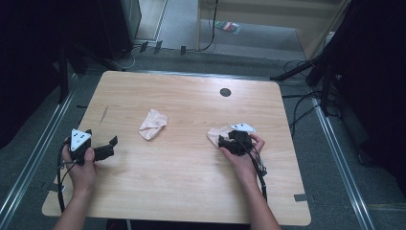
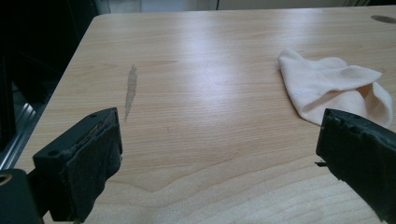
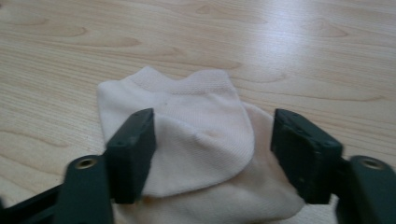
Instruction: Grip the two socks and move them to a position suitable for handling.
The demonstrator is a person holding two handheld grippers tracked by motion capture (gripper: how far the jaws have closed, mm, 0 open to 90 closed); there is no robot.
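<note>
With the right gripper [image 3: 212,154] open astride the near sock [image 3: 196,140] and the left gripper [image 2: 219,158] open at nine o'clock, closing may pinch one layer only.

One sock [image 1: 153,124] mid-table [image 1: 182,177], second sock [image 1: 216,132] to its right under right claw [image 1: 224,142]

Your table [image 1: 182,167] is pale blond wood with wavy brown grain, marked by one grey streak [image 2: 131,91] and a dark round spot [image 1: 225,92]. Both socks are pale peach-cream: the sock under your right gripper [image 3: 205,135] shows fine ribbing at its cuff, the crumpled sock [image 1: 153,124] looks plain. Your left gripper [image 1: 107,148] and right gripper [image 3: 212,154] are black, each topped by a white-grey three-cornered plate.
</note>
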